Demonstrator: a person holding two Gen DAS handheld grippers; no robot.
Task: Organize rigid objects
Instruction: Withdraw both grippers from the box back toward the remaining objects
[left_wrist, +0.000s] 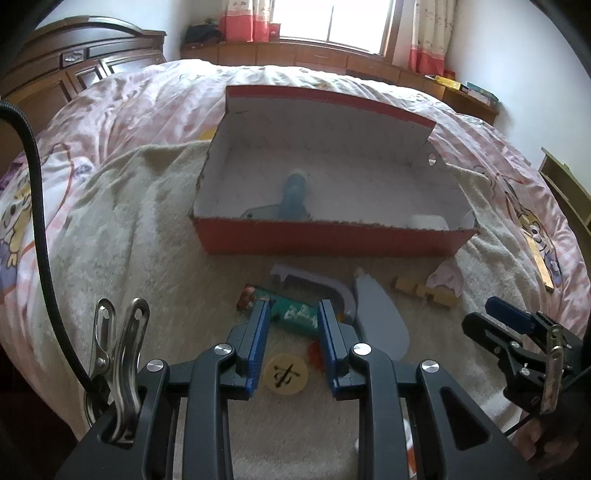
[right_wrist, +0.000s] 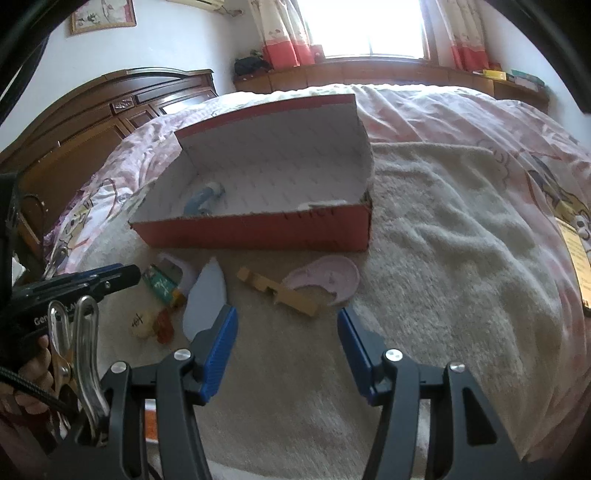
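While the left gripper (left_wrist: 291, 314) hangs narrowly parted and empty over the green tube (left_wrist: 291, 310) at lower centre, short of the red box (left_wrist: 332, 236), the right gripper (right_wrist: 288, 325) stands spread, empty. Light and likely slick, the tube wants pinching across its middle.

A bed under a pink cartoon-print quilt (right_wrist: 461, 122) carries a cream fleece blanket (right_wrist: 443, 229) — everything sits on that. Beyond both claws stands an open red cardboard box (left_wrist: 325, 236). Just past the left claw's tips lie a green tube (left_wrist: 295, 314) and a grey flat piece (left_wrist: 376, 317), with a round yellow token (left_wrist: 286, 373) below and between its fingers. Ahead of the right claw — a wooden block piece (right_wrist: 280, 291) and a pink dish (right_wrist: 328, 277) lying close together.
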